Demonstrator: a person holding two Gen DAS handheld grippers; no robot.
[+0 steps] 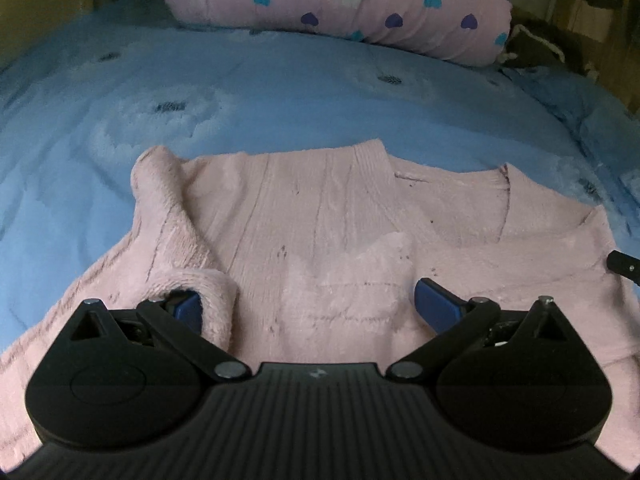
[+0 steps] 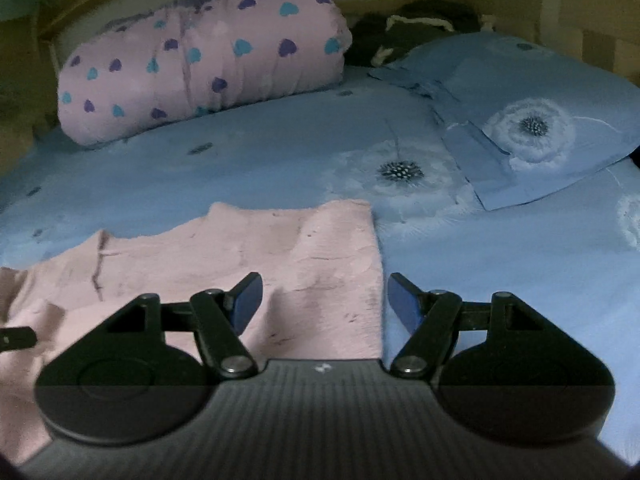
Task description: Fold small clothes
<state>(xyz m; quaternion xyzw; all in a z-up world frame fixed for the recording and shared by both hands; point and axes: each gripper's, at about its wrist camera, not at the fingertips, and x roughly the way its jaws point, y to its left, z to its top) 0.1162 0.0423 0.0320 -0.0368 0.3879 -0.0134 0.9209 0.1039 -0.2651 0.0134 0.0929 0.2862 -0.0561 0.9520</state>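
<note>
A fluffy pink garment [image 1: 328, 232] lies spread on the blue bed cover [image 1: 240, 92], its left sleeve [image 1: 172, 232] folded in over the body. My left gripper [image 1: 308, 304] is open just above it; its left finger sits under the sleeve's cuff [image 1: 212, 304]. In the right wrist view the garment [image 2: 280, 264] ends in a straight right edge. My right gripper [image 2: 324, 300] is open and straddles that edge, left finger over the pink cloth, right finger over the blue cover [image 2: 500, 248]. The right gripper's tip shows in the left wrist view [image 1: 624, 266].
A rolled pink quilt with heart prints [image 1: 344, 4] [image 2: 204, 64] lies at the far side of the bed. A blue pillow with a dandelion print [image 2: 532, 120] is at the right, dark clothes [image 2: 412, 24] behind it.
</note>
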